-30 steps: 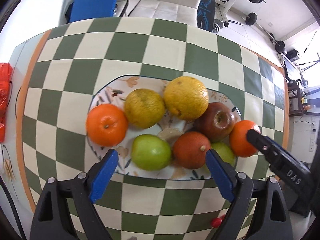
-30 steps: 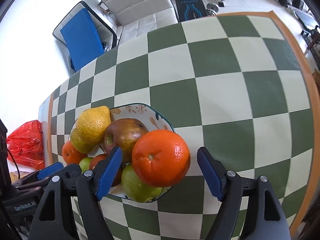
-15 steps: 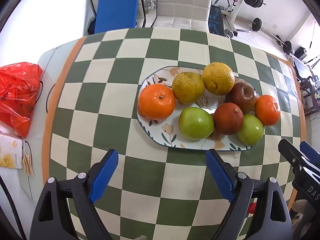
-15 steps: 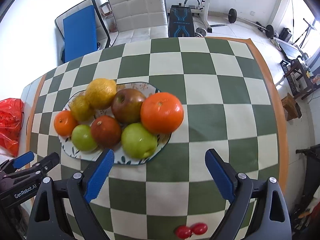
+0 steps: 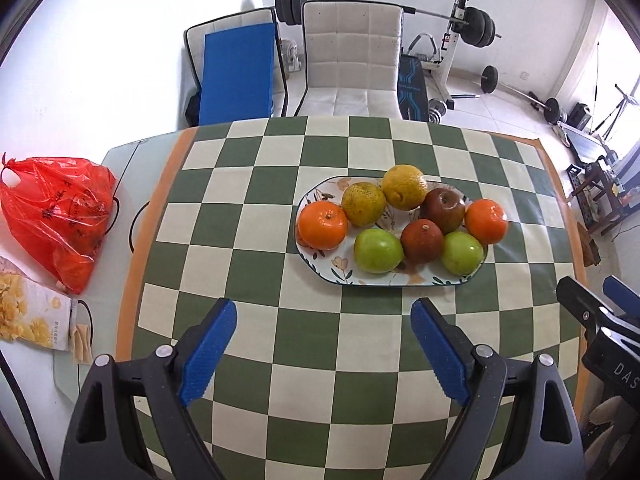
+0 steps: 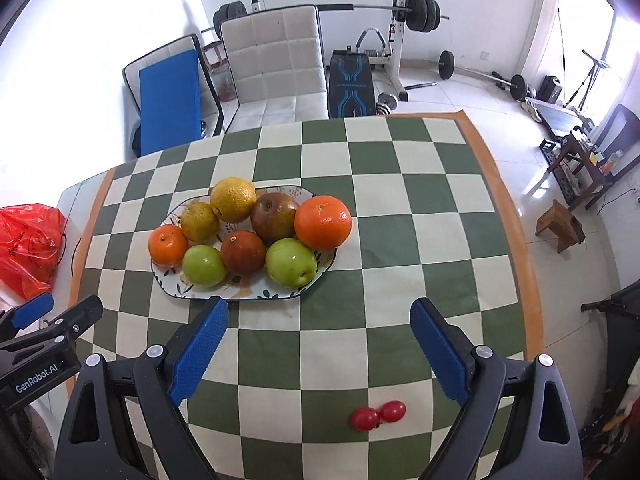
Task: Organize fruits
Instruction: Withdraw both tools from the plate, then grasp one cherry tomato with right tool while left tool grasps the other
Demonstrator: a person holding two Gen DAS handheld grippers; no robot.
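Eight fruits sit together on the floral plate [image 5: 400,282] on the checkered tablecloth [image 5: 248,264]. Left gripper [image 5: 324,354] and right gripper [image 6: 318,352] both hover nearer than the plate, jaws spread wide, holding nothing. Two red cherry tomatoes [image 6: 378,415] lie touching between the right fingers.

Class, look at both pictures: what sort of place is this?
Probably a room in a home, used for both eating and exercise: a table with a checked cloth, a padded chair, and a barbell rack behind.
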